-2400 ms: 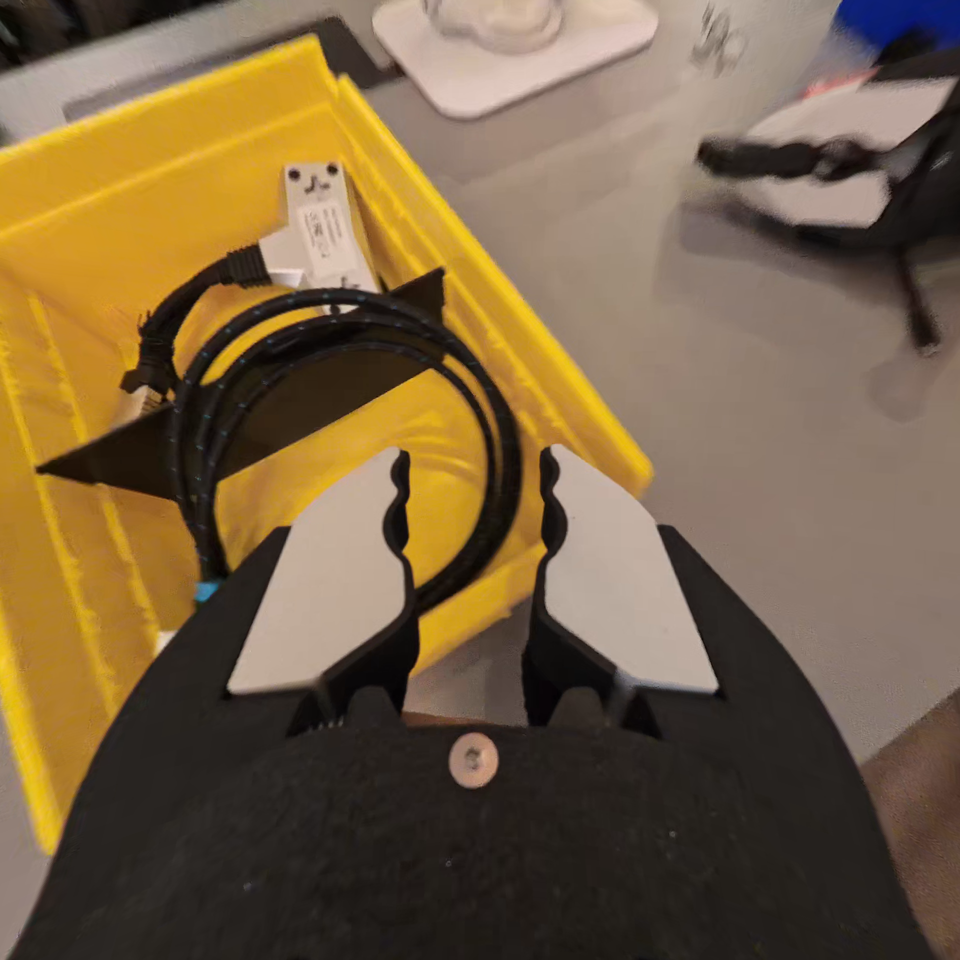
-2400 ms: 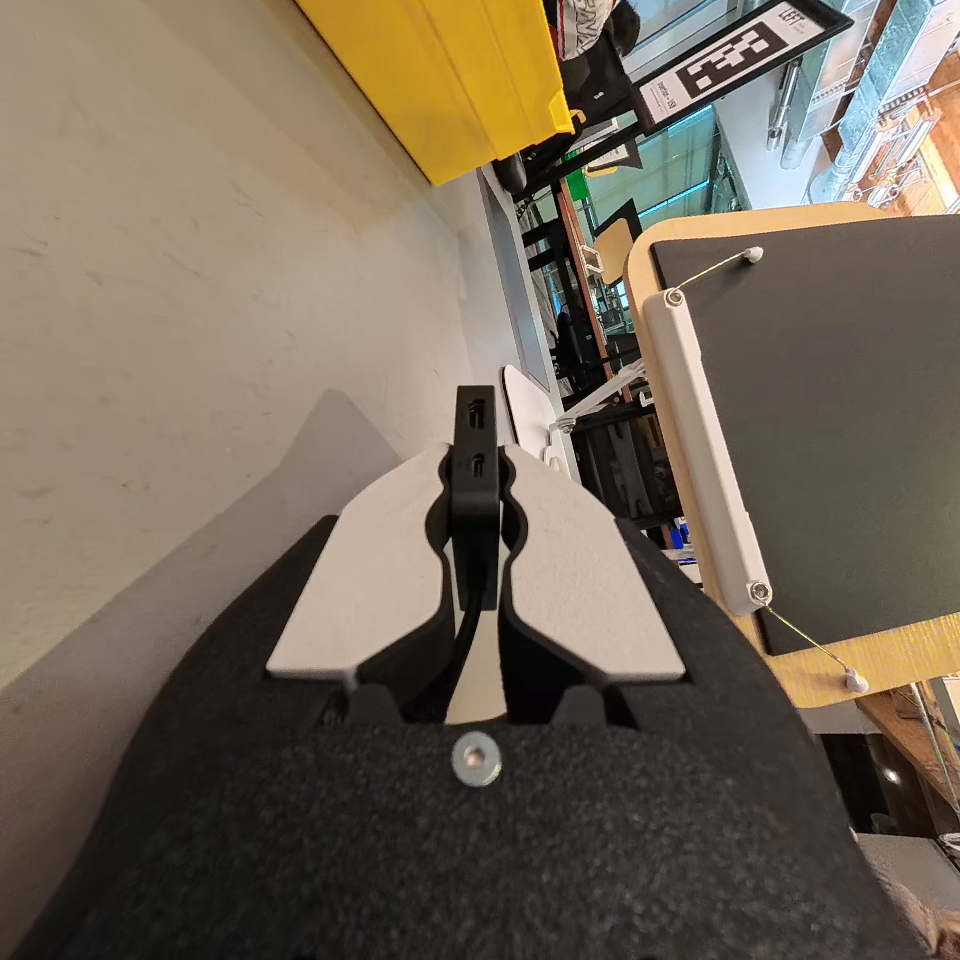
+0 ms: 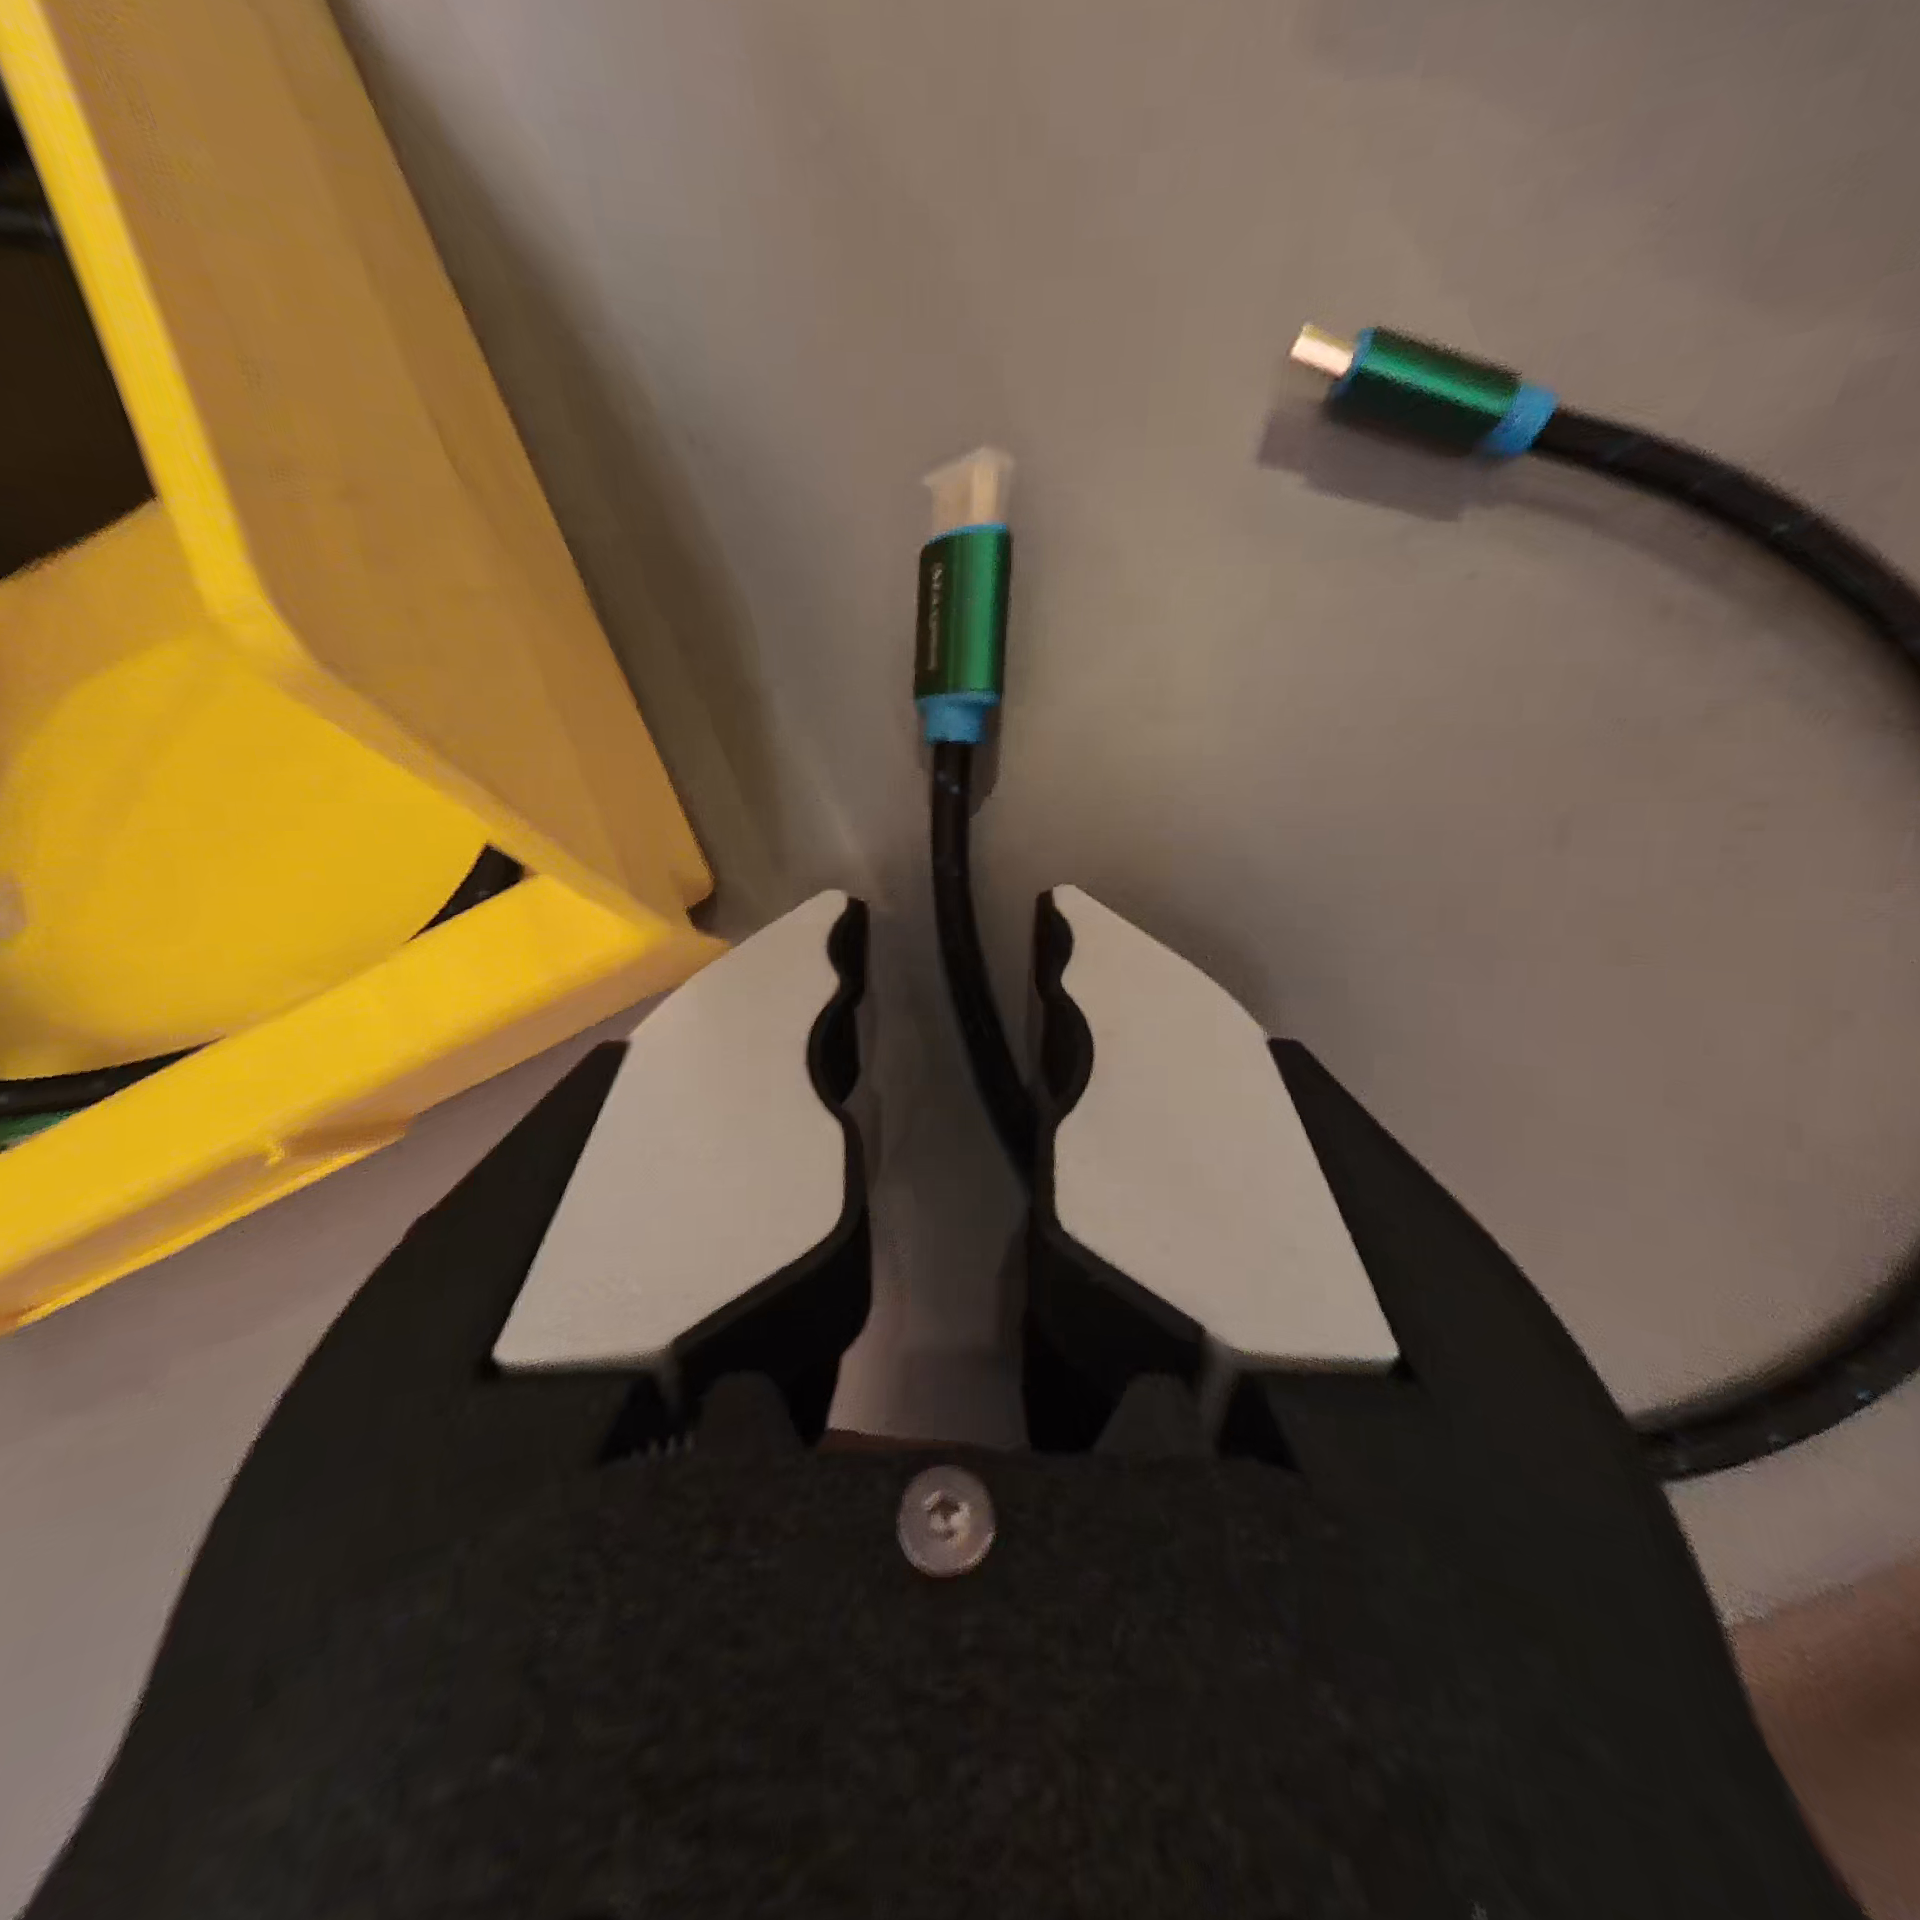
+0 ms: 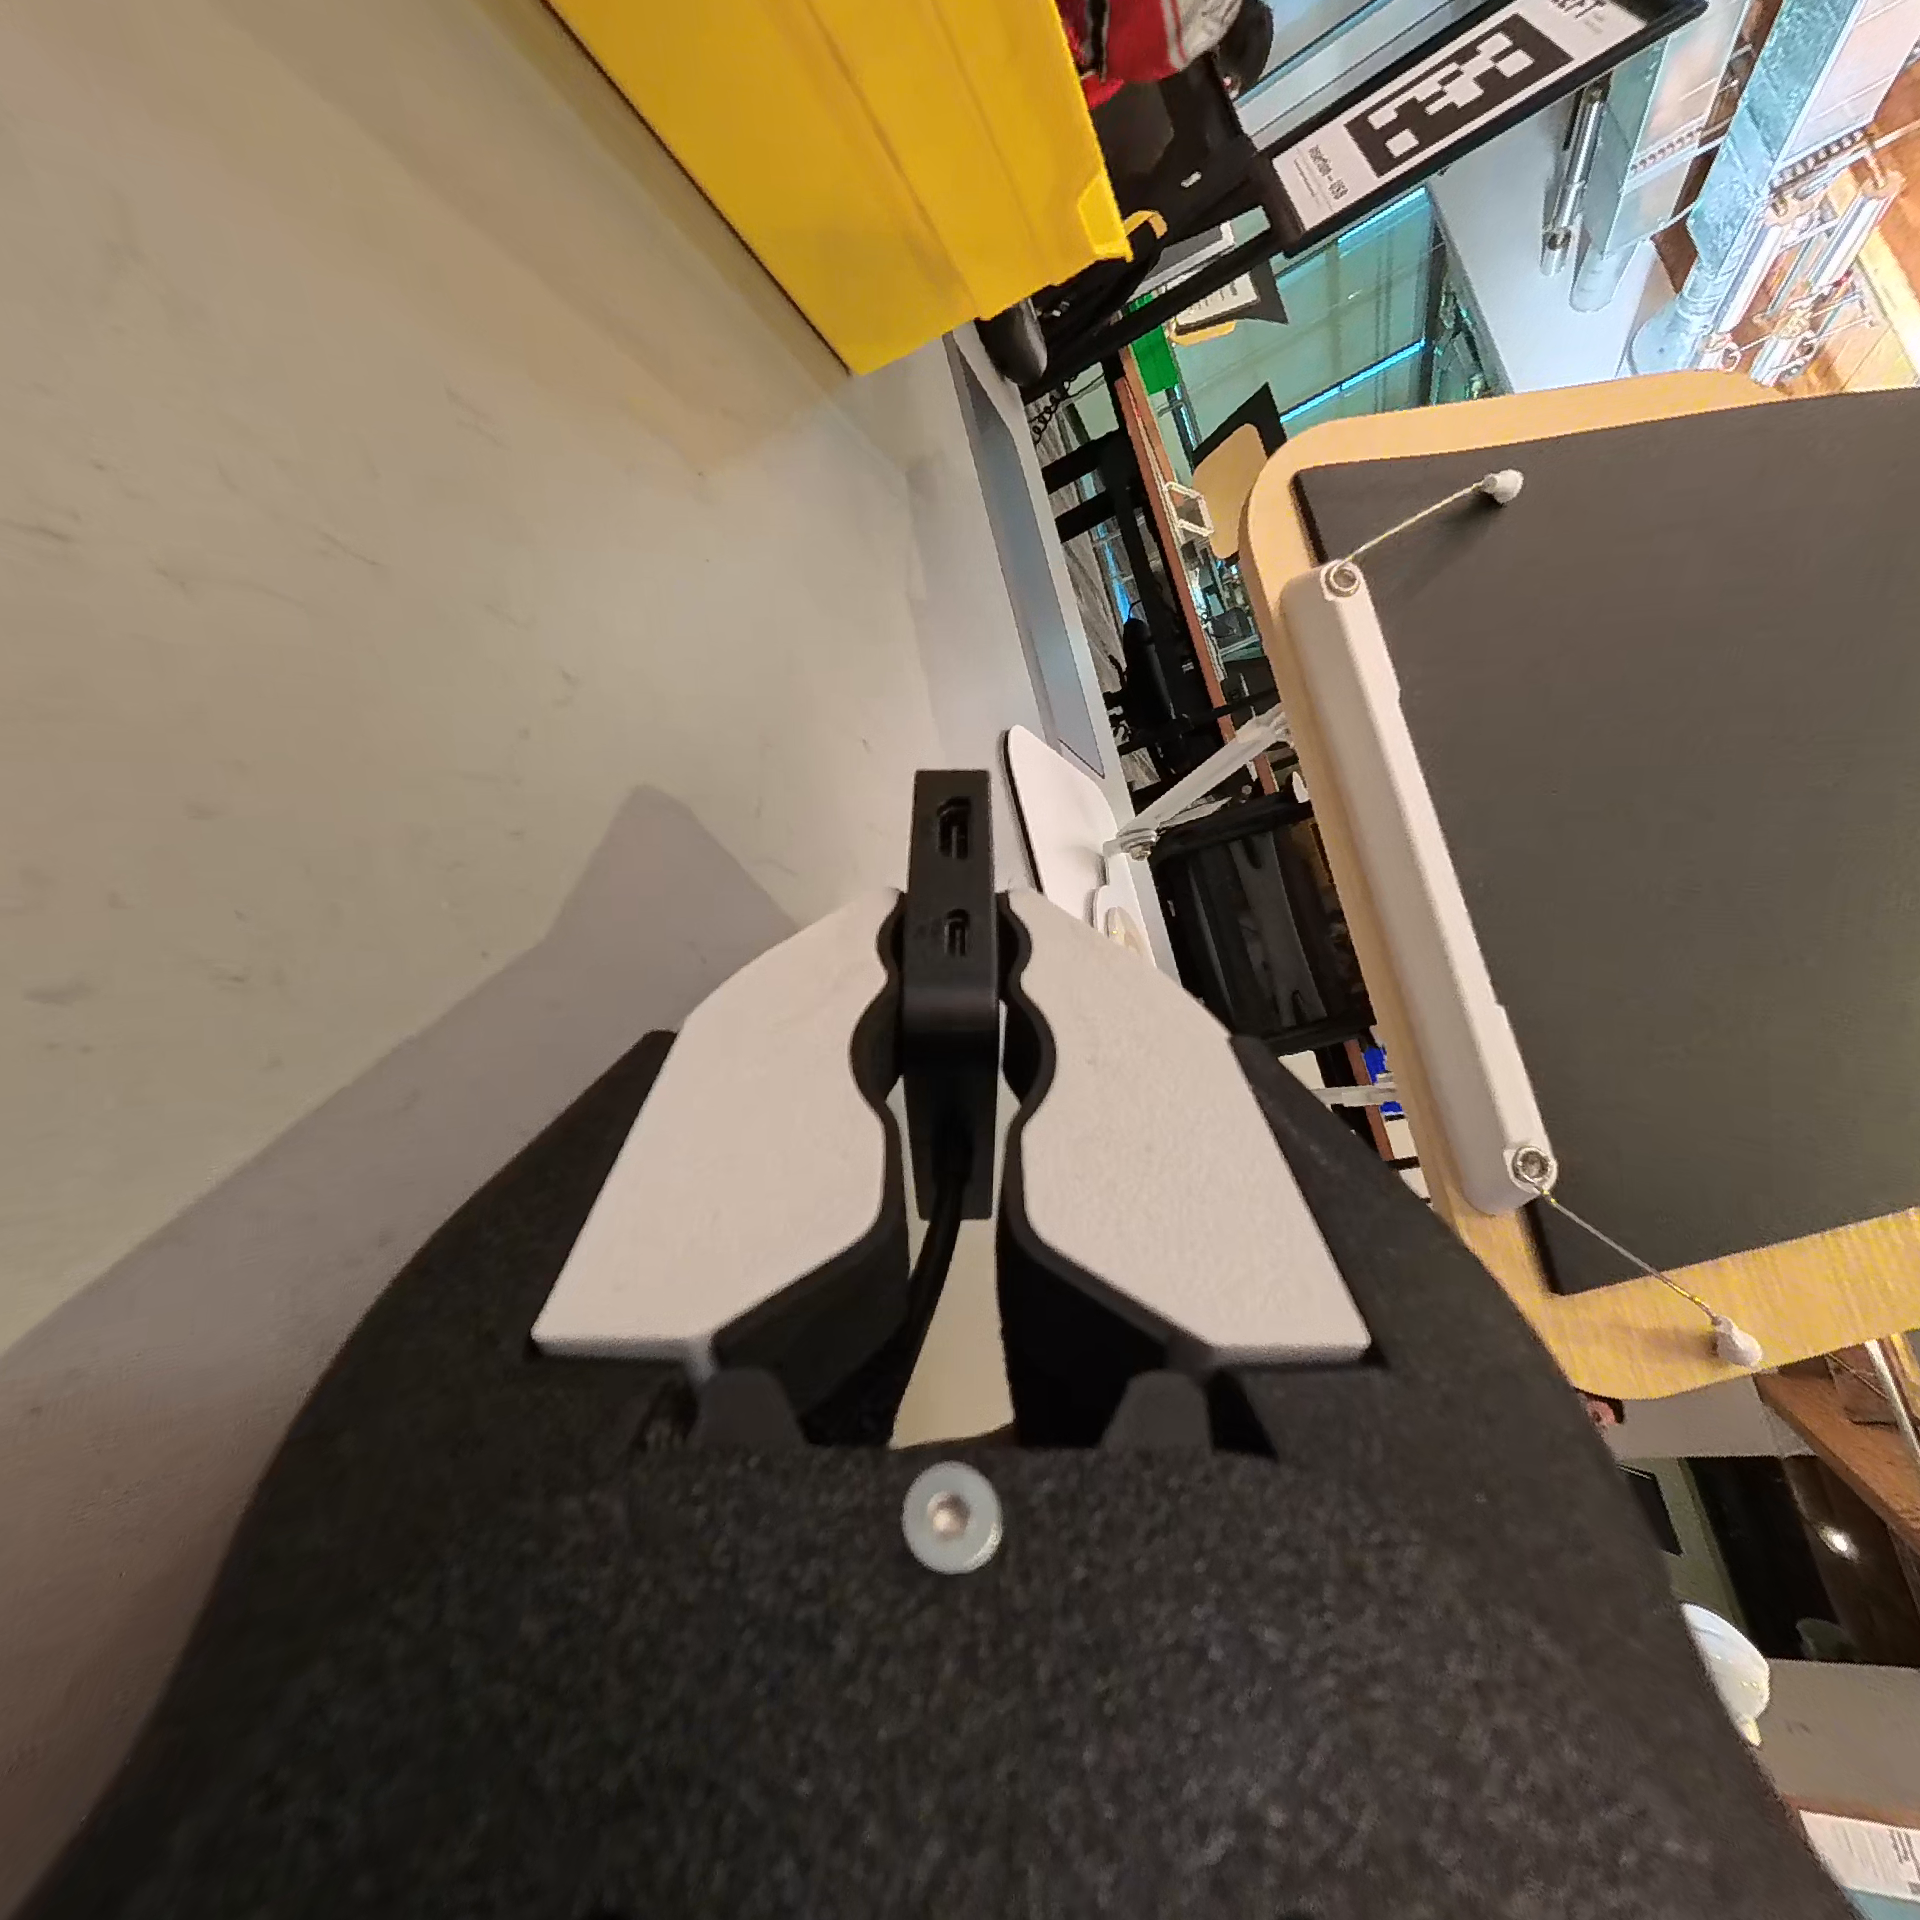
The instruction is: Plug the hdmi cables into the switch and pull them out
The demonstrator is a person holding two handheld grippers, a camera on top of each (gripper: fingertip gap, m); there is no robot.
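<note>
Right gripper (image 4: 951,914) clamped on black switch (image 4: 948,940); left gripper (image 3: 945,914) spread apart astride braided HDMI cable (image 3: 961,935), green plug (image 3: 961,623) on grey table (image 3: 1351,831) beside yellow bin (image 3: 343,623).

Right wrist view. The right gripper (image 4: 948,914) clamps a black switch (image 4: 951,935) edge-on between its white fingers (image 4: 1143,1143), two ports facing the camera, its cable running back. A yellow bin (image 4: 883,156) rests on the pale table (image 4: 364,520).
</note>
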